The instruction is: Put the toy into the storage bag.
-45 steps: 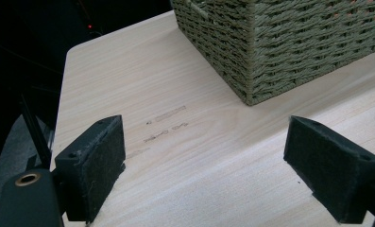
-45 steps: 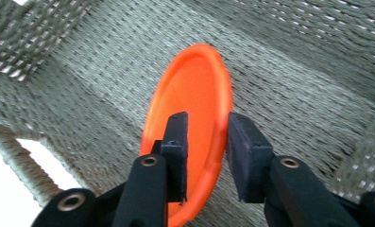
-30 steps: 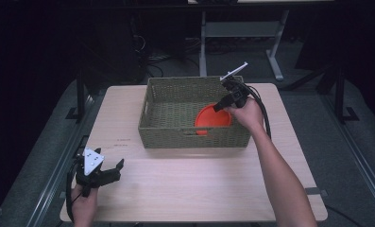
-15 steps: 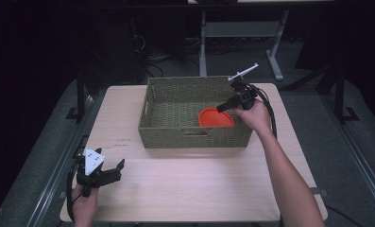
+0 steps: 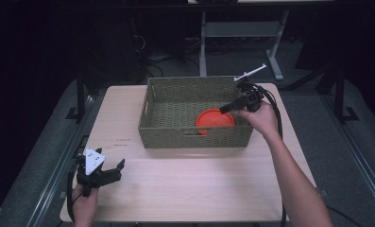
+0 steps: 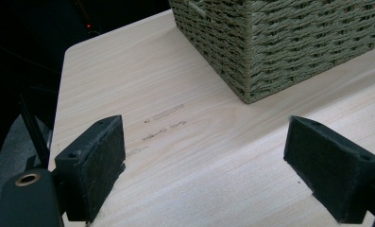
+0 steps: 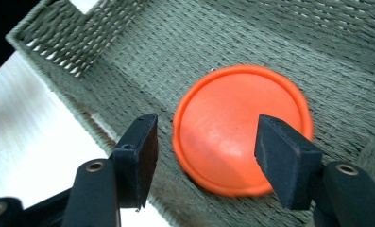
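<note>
1. Since the earlier frames, the orange disc (image 5: 215, 119) has gone from tilted up against the basket's front wall to lying flat on the woven floor, and the right gripper (image 5: 228, 108) has drawn back above it with nothing between its pads.

2. Far left, the left gripper (image 5: 110, 171) hovers over the bare wooden table (image 5: 185, 184) just as it did a second ago. Its fingers (image 6: 93, 165) are spread wide, with only tabletop between them, and the near corner of the woven basket (image 6: 279, 52) lies ahead of them and to their right.

3. In the middle, the basket sits where it was, and the disc rests inside against the front wall, toward the right end.

4. At right, the right gripper's fingers (image 7: 142, 156) stand apart and empty. In the right gripper view the disc (image 7: 242, 127) lies below and just beyond the gap between them, and the basket's wall runs under the left finger.

5. The step in hand looks like releasing the disc into the basket and pulling away. To do it well, I would keep the fingers spread and lift straight up until they are clear of the rim (image 5: 194, 79), so neither finger catches the weave or nudges the disc.

6. Only then swing the hand back over the table. The left gripper can stay idle.
</note>
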{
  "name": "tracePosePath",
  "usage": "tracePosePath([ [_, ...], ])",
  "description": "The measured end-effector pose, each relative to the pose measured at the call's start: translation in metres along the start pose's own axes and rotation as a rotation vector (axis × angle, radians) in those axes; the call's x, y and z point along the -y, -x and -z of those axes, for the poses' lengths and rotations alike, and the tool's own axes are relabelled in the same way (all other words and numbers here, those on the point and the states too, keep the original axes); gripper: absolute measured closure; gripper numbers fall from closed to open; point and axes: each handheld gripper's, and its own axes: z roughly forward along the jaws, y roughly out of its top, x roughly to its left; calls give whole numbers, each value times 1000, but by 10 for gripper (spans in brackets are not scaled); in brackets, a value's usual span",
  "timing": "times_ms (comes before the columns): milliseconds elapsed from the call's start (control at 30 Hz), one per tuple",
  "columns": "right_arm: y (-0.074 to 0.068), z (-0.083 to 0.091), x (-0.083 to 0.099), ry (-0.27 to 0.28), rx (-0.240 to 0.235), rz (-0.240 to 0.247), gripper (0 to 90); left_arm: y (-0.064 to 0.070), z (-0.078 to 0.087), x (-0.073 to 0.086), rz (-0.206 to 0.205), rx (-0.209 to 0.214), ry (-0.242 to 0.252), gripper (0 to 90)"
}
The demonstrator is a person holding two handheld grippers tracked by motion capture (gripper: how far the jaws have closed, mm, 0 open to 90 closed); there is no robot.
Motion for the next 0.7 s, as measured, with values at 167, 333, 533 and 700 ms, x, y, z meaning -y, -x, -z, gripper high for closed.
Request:
tracePosePath([
  [167,-6,7,5,27,-37,8,382,0,0,0,1,-2,3,129],
  [333,-11,15,12,45,-70,22,360,0,0,0,-2,-1,2,129],
  [533,-13,22,20,53,-75,31,334,0,0,0,-3,-2,2,129],
  [700,-13,27,25,61,-84,33,321,0,0,0,-4,-2,0,128],
])
